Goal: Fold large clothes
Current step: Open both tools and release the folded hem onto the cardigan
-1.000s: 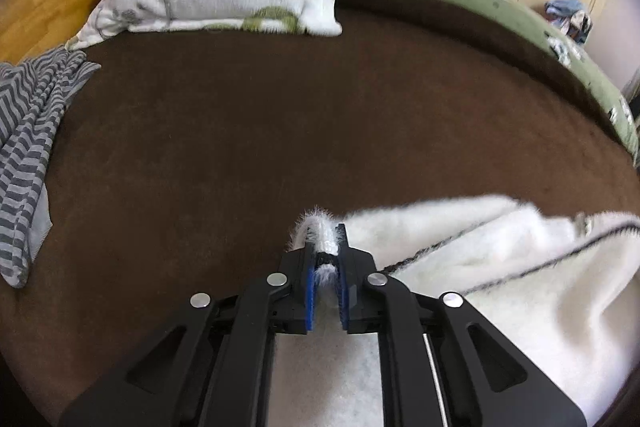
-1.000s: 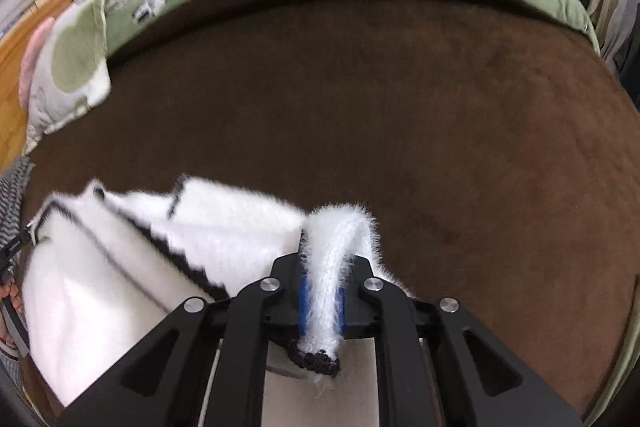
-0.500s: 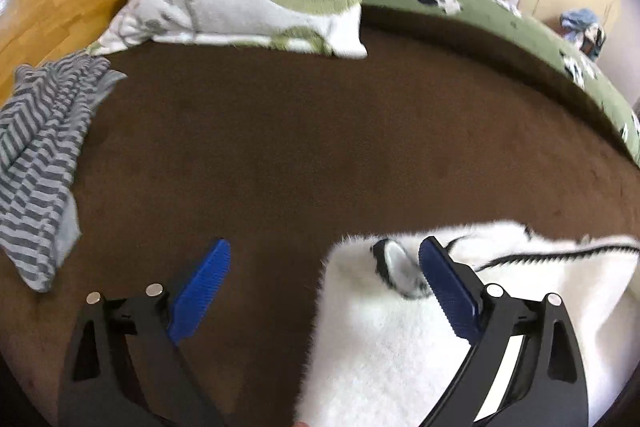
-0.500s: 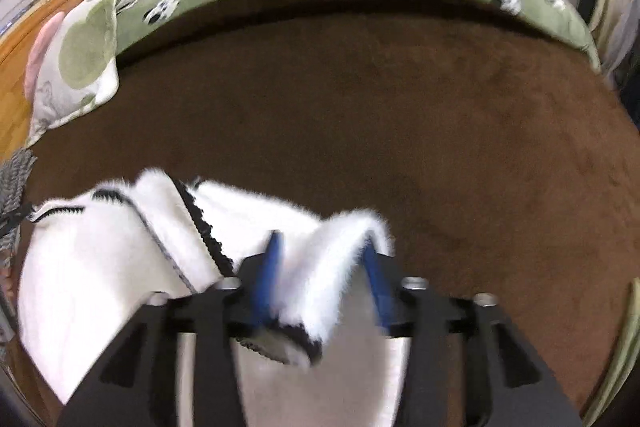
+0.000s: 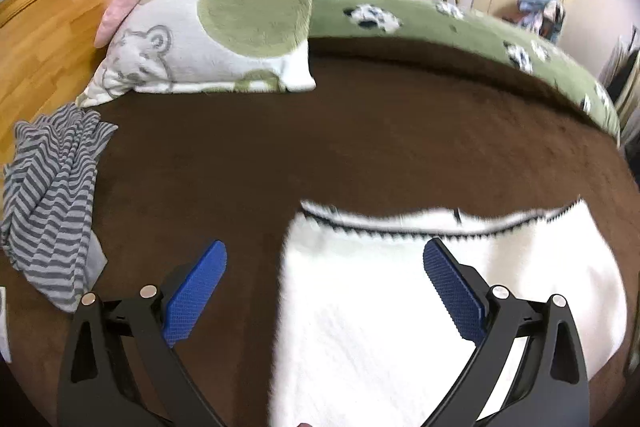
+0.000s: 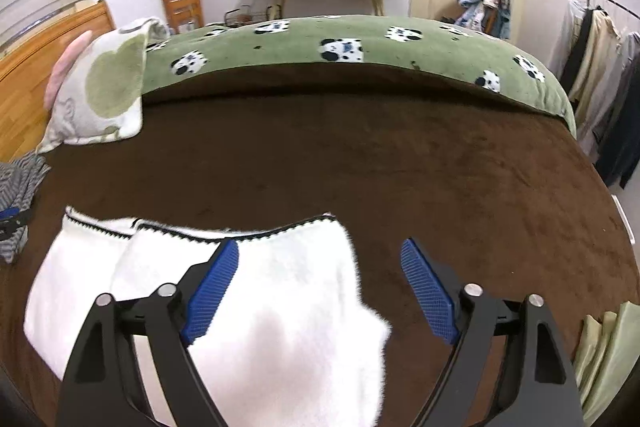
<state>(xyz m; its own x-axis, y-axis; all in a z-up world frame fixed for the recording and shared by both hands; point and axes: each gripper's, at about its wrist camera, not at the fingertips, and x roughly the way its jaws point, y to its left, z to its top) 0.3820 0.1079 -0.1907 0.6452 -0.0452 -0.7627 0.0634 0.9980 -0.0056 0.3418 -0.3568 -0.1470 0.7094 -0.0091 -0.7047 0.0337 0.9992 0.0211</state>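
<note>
Both tongs are empty: the left tongs point(image 5: 324, 287) and the right tongs point(image 6: 320, 285) are opening wide above the white fleece garment point(image 5: 400, 307). It lies flat on the brown bed point(image 5: 280, 155), well below the pillow point(image 5: 212, 27), probably released after a fold.

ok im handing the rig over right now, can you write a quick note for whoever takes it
Left tongs: open, nothing between the pads, above the left edge of the fluffy white garment with black-stitched trim.
Right tongs: jaws opening, empty, above the garment's right edge.
The garment lies folded into a rough rectangle on the brown plush bedspread, trim edge facing the far side.
A crumpled grey striped cloth waits at the left, near the green-and-white pillow.
Done: this fold laid down and let go.
Left: probably one more fold or a tidy, then the striped piece.
</note>
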